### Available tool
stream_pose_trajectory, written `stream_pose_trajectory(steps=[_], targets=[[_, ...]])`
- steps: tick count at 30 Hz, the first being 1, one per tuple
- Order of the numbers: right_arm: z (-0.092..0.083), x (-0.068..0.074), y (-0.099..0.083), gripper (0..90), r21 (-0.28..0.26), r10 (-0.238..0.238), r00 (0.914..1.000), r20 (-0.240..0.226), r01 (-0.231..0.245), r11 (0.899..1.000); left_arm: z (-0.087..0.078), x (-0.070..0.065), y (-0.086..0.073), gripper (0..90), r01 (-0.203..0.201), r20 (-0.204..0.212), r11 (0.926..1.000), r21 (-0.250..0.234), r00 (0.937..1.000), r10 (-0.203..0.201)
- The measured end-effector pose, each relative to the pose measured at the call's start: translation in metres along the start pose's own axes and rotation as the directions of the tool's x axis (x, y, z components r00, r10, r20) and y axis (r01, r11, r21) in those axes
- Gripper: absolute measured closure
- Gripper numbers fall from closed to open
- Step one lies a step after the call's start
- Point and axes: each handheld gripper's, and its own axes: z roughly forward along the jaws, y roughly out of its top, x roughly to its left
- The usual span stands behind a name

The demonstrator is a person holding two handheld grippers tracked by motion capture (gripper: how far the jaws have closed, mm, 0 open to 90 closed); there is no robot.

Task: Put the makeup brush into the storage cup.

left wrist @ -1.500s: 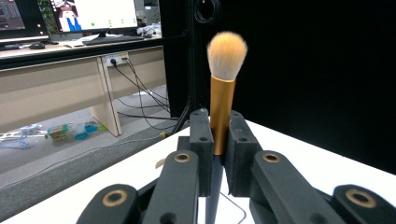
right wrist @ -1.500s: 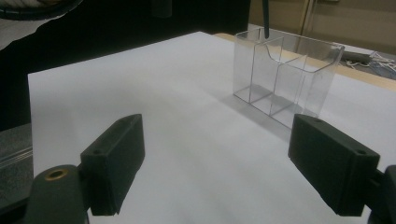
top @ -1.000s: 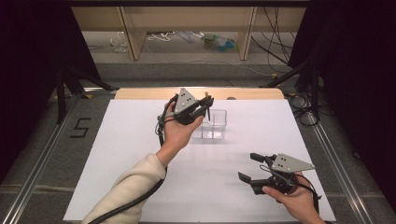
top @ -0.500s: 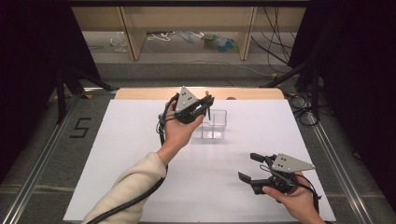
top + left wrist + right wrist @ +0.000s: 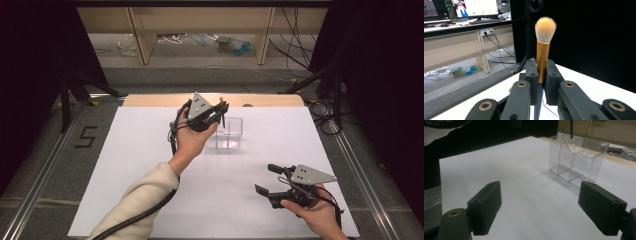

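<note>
The left gripper (image 5: 541, 75) is clamped on a brush (image 5: 543, 47) with a gold ferrule, tan bristles and dark handle, while the right gripper (image 5: 549, 206) stands apart.

A recording lab: a white-topped rectangular table (image 5: 150, 165) stands boxed in by black curtains (image 5: 45, 60). Beyond the table, loose cables (image 5: 295, 35) trail across grey carpet under a pale wooden desk (image 5: 451, 47) carrying lit computer monitors (image 5: 475, 7).
</note>
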Motion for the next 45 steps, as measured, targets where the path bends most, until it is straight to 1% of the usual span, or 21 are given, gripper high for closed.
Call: stream_pose_trajectory(steps=[3,6,7,9,10,11,16,20,21,22,23,25,26,29,30,31,35,36,37,39,45], targets=[[-0.0001,-0.0004,0.0000,19.8,0.001,-0.003,1.0000,-0.001,0.003,1.000,0.0007,0.0001,-0.0004,83.5,0.000,0.000,1.0000,0.000,1.0000,0.000],[0.0018,-0.0002,-0.0006,19.8,-0.019,0.001,1.0000,-0.005,-0.001,1.000,0.0014,-0.0001,-0.0007,83.4,-0.001,0.001,1.0000,0.000,1.0000,0.001],[0.0000,-0.0001,0.0000,19.8,0.002,0.002,1.0000,-0.002,-0.002,1.000,0.0015,-0.0002,-0.0008,83.5,-0.001,0.001,1.0000,0.000,1.0000,0.001],[-0.0001,-0.0001,0.0001,19.8,0.003,0.002,1.0000,-0.002,-0.002,1.000,0.0019,-0.0003,-0.0009,83.4,-0.002,0.000,1.0000,0.000,1.0000,0.002],[0.0016,0.0000,-0.0005,19.8,-0.017,0.004,1.0000,-0.006,-0.004,1.000,0.0021,-0.0004,-0.0010,83.5,-0.004,0.000,1.0000,0.001,1.0000,0.004],[0.0020,-0.0002,-0.0008,19.8,-0.022,-0.002,1.0000,-0.004,0.002,1.000,0.0023,-0.0005,-0.0011,83.5,-0.003,0.000,1.0000,0.000,1.0000,0.003],[0.0021,-0.0002,-0.0009,19.8,-0.021,-0.001,1.0000,-0.005,0.000,1.000,0.0033,-0.0008,-0.0016,83.5,-0.004,0.001,1.0000,0.003,1.0000,0.004],[0.0020,0.0001,-0.0009,19.8,-0.017,0.003,1.0000,-0.007,-0.003,1.000,0.0037,-0.0008,-0.0018,83.4,-0.006,0.000,1.0000,0.005,1.0000,0.006],[0.0003,-0.0001,-0.0003,19.8,0.005,0.001,1.0000,-0.005,-0.001,1.000,0.0039,-0.0009,-0.0017,83.5,-0.006,0.000,1.0000,0.006,1.0000,0.006],[0.0003,-0.0002,-0.0004,19.8,0.006,0.000,1.0000,-0.005,0.000,1.000,0.0042,-0.0011,-0.0017,83.4,-0.005,0.000,1.0000,0.005,1.0000,0.005],[0.0017,-0.0001,-0.0008,19.8,-0.011,0.003,0.9999,-0.010,-0.003,1.000,0.0044,-0.0012,-0.0016,83.5,-0.005,0.000,1.0000,0.005,1.0000,0.005],[0.0012,-0.0002,-0.0006,19.8,-0.005,0.001,0.9999,-0.012,-0.001,1.000,0.0049,-0.0014,-0.0016,83.5,-0.008,0.001,1.0000,0.005,1.0000,0.008],[0.0004,0.0001,-0.0005,19.8,0.003,0.001,1.0000,0.000,-0.001,1.000,0.0051,-0.0014,-0.0017,83.4,-0.008,0.001,1.0000,0.005,1.0000,0.008],[0.0016,-0.0001,-0.0007,19.8,-0.011,0.004,0.9999,-0.010,-0.005,1.000,0.0055,-0.0010,-0.0021,83.4,-0.010,0.001,0.9999,0.006,0.9999,0.010],[-0.0011,0.0003,0.0001,19.8,0.022,0.003,1.0000,0.008,-0.003,1.000,0.0057,-0.0009,-0.0024,83.5,-0.010,0.001,0.9999,0.006,1.0000,0.010],[-0.0010,0.0002,0.0000,19.8,0.023,0.004,1.0000,0.004,-0.004,1.000,0.0058,-0.0009,-0.0026,83.4,-0.009,0.001,0.9999,0.006,1.0000,0.009],[-0.0009,0.0002,0.0001,19.8,0.023,0.005,1.0000,0.003,-0.005,1.000,0.0069,-0.0010,-0.0035,83.4,-0.011,-0.001,0.9999,0.009,0.9999,0.011],[0.0006,0.0005,-0.0007,19.9,0.006,0.012,0.9999,-0.002,-0.012,1.000,0.0072,-0.0011,-0.0039,83.4,-0.012,-0.001,0.9999,0.010,0.9999,0.012],[0.0018,0.0017,-0.0012,19.9,0.001,0.035,0.9992,-0.020,-0.035,0.999,0.0074,-0.0011,-0.0041,83.4,-0.013,-0.002,0.9999,0.012,0.9999,0.013],[0.0005,0.0013,-0.0008,19.9,0.013,0.025,0.9997,-0.008,-0.025,1.000,0.0080,-0.0010,-0.0045,83.4,-0.015,-0.004,0.9998,0.013,0.9999,0.015],[0.0002,0.0009,-0.0006,19.9,0.015,0.021,0.9997,-0.011,-0.021,1.000,0.0093,-0.0005,-0.0049,83.4,-0.021,0.000,0.9996,0.017,0.9998,0.021]])
